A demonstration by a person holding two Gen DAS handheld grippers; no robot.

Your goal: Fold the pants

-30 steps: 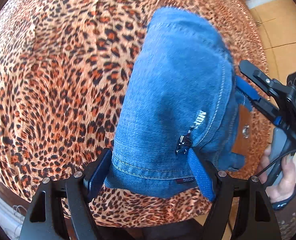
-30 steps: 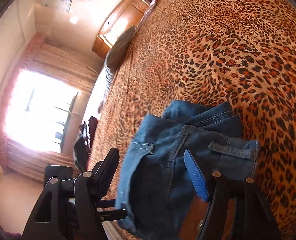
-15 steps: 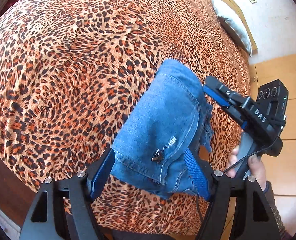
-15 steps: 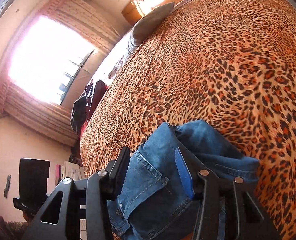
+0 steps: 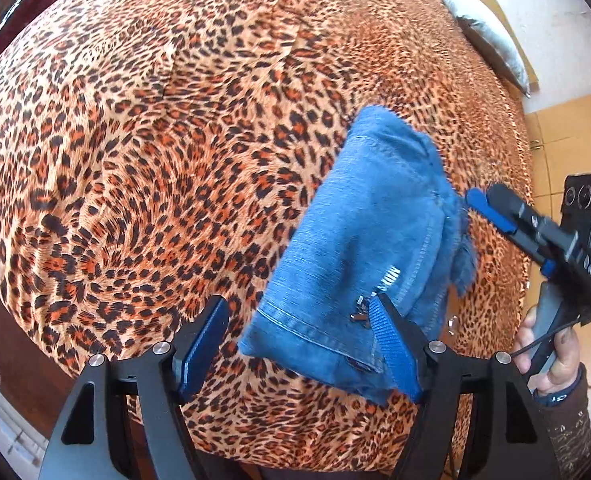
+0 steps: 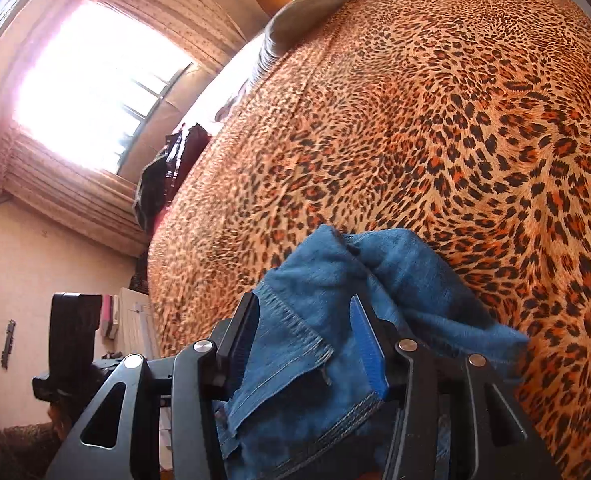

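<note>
Here, folded jeans (image 5: 367,248) on leopard bedspread (image 5: 155,140), right gripper (image 6: 303,340) jaws opening

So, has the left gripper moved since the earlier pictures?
Yes. The left gripper has pulled up and away from the bed: much more of the cover shows now, and the jeans look smaller.

Lettering "DAS" (white, partly turned) on the black camera housing (image 5: 587,260) of the right gripper; no other text is legible.
</note>
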